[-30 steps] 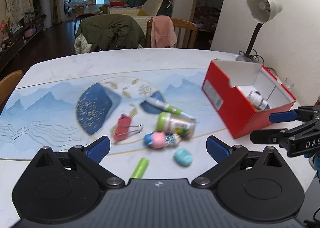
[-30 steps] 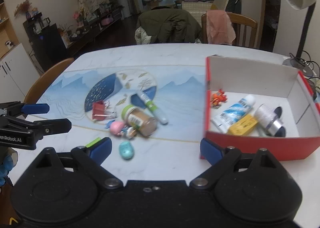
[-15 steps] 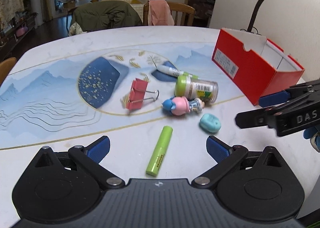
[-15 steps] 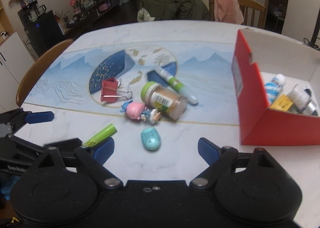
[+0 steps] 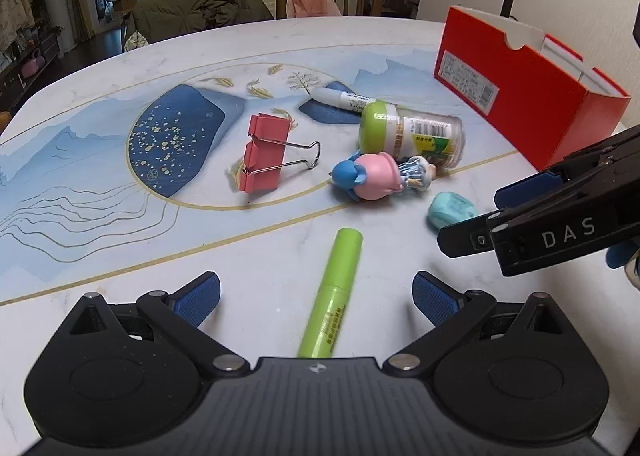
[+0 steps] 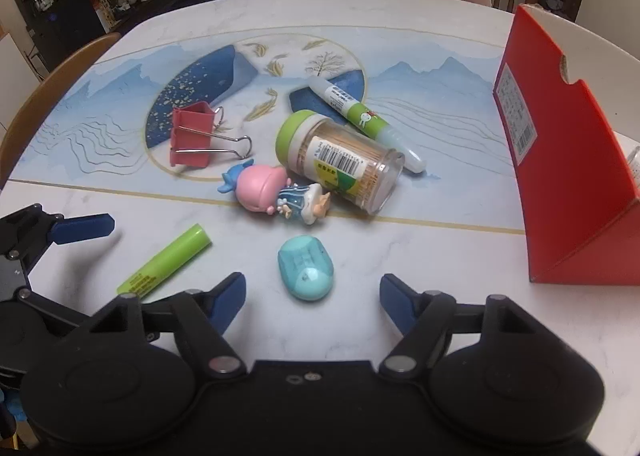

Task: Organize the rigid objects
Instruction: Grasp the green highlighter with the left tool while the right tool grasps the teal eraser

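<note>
Nearest the cameras, both tools hang low over the table, and six loose things lie this side of the red box, so most of the sorting looks undone. The box's inside is hardly visible from here; only a glimpse of something at its far edge shows in the right view.

The left gripper stands wide, with the green tube running up between its pads, untouched. The right gripper has just been narrowing but grips nothing; the teal case lies just ahead of its pads, centred between them.

Beyond the case, toward the box's near corner, the figurine leans against the toothpick jar, both on their sides. The red clip sits farther from the box, left of the jar. Farthest, the glue stick lies touching the jar.
</note>
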`<state>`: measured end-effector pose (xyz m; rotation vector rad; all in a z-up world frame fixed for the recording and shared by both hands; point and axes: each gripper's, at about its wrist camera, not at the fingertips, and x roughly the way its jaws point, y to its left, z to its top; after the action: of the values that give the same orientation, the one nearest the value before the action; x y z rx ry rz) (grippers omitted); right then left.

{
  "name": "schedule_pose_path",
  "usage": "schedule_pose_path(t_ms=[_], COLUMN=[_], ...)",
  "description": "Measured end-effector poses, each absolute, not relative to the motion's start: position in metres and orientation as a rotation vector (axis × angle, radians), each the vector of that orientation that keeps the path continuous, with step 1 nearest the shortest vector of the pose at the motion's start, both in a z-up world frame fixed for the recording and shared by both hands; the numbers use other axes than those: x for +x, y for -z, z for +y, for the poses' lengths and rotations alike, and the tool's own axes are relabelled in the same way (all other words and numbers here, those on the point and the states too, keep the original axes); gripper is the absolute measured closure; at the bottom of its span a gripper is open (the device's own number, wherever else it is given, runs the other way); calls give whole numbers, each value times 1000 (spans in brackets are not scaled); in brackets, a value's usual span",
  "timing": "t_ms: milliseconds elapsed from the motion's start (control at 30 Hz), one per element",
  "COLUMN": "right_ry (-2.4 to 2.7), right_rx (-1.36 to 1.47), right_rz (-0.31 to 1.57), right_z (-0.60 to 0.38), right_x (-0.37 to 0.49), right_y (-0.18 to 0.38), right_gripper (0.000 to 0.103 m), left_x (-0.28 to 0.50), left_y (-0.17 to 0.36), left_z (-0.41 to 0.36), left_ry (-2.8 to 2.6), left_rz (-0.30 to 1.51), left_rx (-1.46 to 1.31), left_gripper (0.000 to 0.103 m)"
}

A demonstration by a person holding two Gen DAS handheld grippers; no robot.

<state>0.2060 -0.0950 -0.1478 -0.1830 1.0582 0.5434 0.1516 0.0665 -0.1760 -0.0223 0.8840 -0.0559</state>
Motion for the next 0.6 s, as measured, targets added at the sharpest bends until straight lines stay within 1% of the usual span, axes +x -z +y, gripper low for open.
schedule_pose_path(t_ms=[67, 100, 167, 233, 367, 433, 467, 500, 533, 567, 600], right_ry=[-541, -537, -540, -541, -550, -554, -556, -558, -560, -560, -560], right_rx=[-192, -195, -197, -205, -221, -221, -222, -226, -232, -239, -244], right_rz=[1061, 1061, 1063, 1062, 1061, 1060, 1060, 1058, 1056, 1053, 1051], right_z=[-93, -92, -91, -89, -83, -82, -81, -80, -79, -78, -77], right_x=[208, 209, 210, 210, 209, 209, 209, 209, 208, 207, 207], right_y=[150, 150, 152, 152, 153, 153, 153, 153, 153, 153, 153], right_gripper=[36, 39, 43, 48, 53, 57, 59, 62, 64, 65, 68], left_x=[154, 155, 157, 158, 159, 159, 159, 159, 159, 159, 158], left_y=[178, 179, 179, 180, 179, 178, 177, 177, 176, 176, 175], left_z=[67, 67, 67, 65, 60, 57, 56, 54, 53, 51, 50], left_ry=[54, 51, 62, 71, 71, 71, 80, 89, 95, 99, 102], left_rz=[889, 888, 891, 893, 880, 873, 871, 870, 869, 868, 868], left_rx=[-26, -25, -28, -22, 7, 23, 29, 33, 38, 43, 46], left_gripper=[1, 1, 3, 15, 28, 42, 45, 52, 63, 68, 72])
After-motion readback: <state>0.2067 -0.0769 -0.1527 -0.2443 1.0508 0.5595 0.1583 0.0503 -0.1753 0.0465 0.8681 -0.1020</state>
